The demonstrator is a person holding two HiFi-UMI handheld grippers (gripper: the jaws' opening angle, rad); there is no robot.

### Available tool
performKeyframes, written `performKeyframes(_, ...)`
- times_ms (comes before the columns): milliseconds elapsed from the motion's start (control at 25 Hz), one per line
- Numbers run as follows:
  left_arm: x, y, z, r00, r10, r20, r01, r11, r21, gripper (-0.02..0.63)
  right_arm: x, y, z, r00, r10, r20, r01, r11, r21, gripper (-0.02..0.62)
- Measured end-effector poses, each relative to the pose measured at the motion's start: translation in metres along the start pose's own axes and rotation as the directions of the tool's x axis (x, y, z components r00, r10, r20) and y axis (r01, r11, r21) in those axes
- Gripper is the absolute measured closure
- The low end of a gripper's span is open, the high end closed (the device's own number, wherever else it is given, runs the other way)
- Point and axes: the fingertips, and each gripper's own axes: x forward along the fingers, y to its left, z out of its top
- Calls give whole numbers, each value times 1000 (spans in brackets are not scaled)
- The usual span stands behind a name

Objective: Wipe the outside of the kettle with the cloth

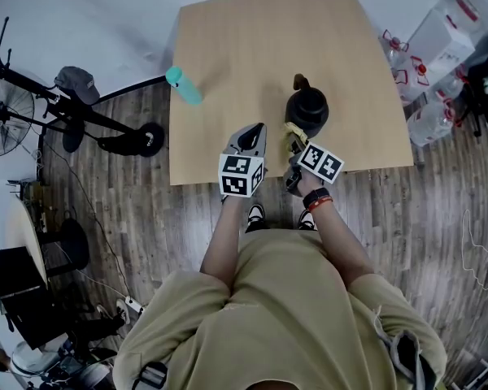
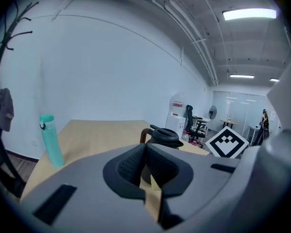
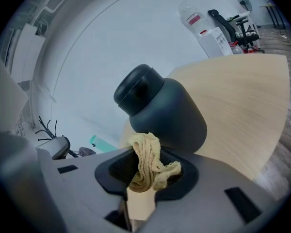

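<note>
Kettle (image 1: 307, 108) stands near the front edge of the worktop (image 1: 228, 47) — right claw (image 3: 148, 171) clamped on a yellow cloth (image 3: 144, 152) at its side — left claw (image 2: 145, 159) closed, empty, nearby.

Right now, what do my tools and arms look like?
The left tool and right tool are grey with black ribbed pads, each carrying a white cube with black square markers. No cables show. You wear a tan short-sleeved shirt, plus a dark watch and red band on the right wrist.
</note>
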Motion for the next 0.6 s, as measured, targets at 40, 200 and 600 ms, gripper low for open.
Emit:
performKeyframes(40, 0, -2, -1, 1000, 2, -3, -2, 1000, -1, 581, -2, -2, 0, 1000, 3, -4, -3, 1000, -4, 482)
performKeyframes(200, -1, -7, -6, 1000, 13, -12, -13, 1000, -2, 581, -10, -10, 2, 1000, 11, -15, -12, 1000, -29, 482)
performKeyframes(600, 2, -22, -7, 1000, 26, -8, -26, 1000, -11, 581, -27, -25, 13, 999, 2, -52, -7, 995, -100, 482)
